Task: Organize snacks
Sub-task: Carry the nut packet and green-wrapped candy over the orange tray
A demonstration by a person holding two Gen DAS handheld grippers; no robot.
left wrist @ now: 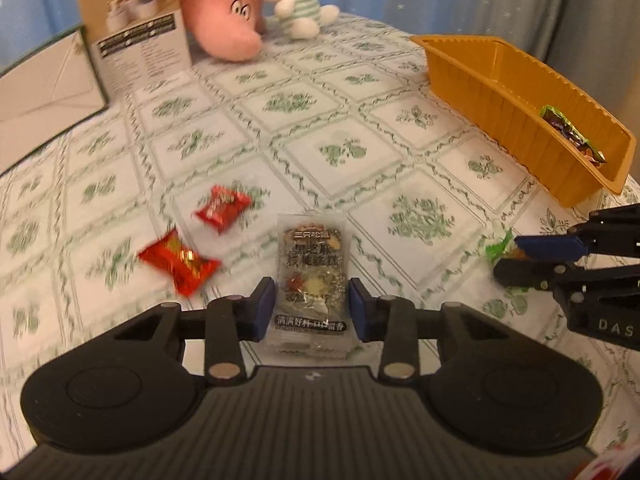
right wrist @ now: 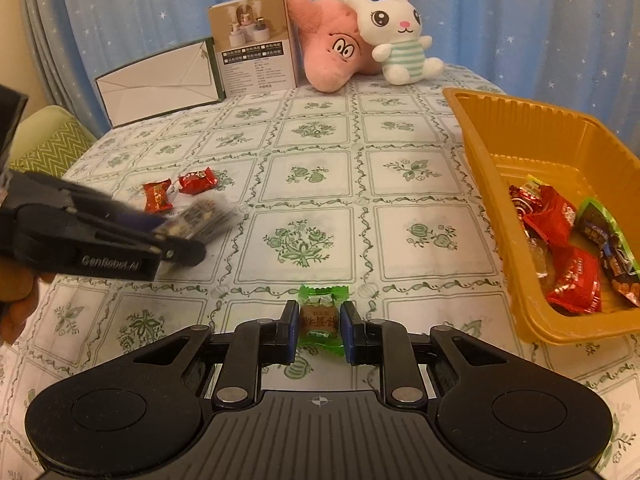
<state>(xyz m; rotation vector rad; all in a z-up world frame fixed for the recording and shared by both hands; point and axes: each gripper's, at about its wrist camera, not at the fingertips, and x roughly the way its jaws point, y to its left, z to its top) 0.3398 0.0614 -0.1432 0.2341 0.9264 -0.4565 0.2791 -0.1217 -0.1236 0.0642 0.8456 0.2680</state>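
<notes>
Left wrist view, left gripper (left wrist: pixel 312 304) pinching clear snack packet (left wrist: pixel 310 280) at lower centre, right gripper (right wrist: pixel 319 326) clamping green candy (right wrist: pixel 320 316), orange tray (right wrist: pixel 500 152) at right edge, bare desk (right wrist: pixel 312 140) between.

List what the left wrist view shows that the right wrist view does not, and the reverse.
Only the left wrist view shows the printed face of the clear snack packet between the left hand-held gripper pads.

Only the right wrist view shows the red packets lying in the orange tray, the green cushion beside the table, and the label on the green-wrapped candy that the right hand-held gripper holds.

Both show the two red candies on the tablecloth, the tray, both plush toys and the boxes.
</notes>
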